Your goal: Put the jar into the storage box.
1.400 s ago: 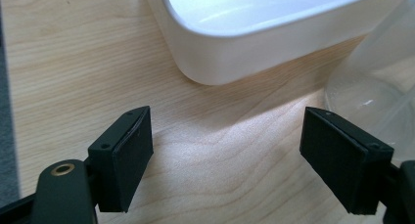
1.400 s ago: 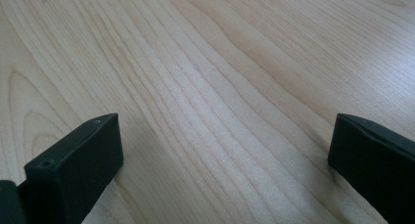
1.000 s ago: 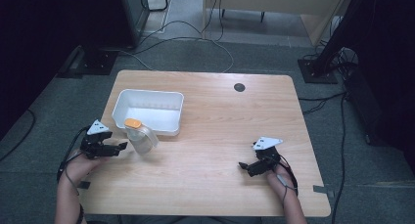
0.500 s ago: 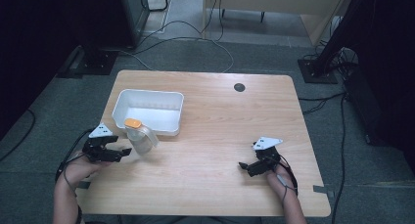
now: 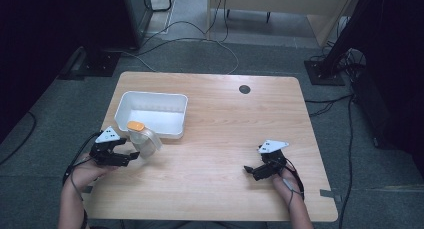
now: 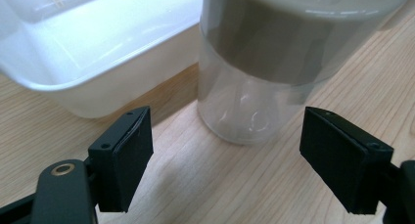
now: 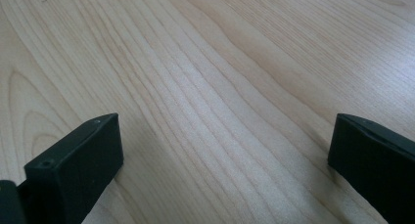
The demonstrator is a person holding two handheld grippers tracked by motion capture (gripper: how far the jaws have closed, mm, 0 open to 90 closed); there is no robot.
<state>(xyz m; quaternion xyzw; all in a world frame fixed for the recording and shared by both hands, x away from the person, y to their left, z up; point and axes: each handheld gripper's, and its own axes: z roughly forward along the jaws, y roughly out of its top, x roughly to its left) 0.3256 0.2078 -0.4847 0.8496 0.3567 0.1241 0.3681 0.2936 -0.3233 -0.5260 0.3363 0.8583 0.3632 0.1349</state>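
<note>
left gripper [image 6: 230,160]: jaws wide, empty, lined up on clear plastic orange-lidded jar [image 5: 142,139] beside white plastic tub [image 5: 131,100] | right gripper [image 7: 225,170]: jaws wide, empty, idle over near-right wooden table [image 5: 220,129]

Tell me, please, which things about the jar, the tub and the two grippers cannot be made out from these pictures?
- Jar: its lid is cut off by the top edge of the left gripper view; the high view is too small to show whether it holds anything.
- White tub: its left part is cut off in the left gripper view.
- Left gripper: jaws too small in the high view.
- Right gripper: its jaw tips are too small and dark in the high view.
</note>
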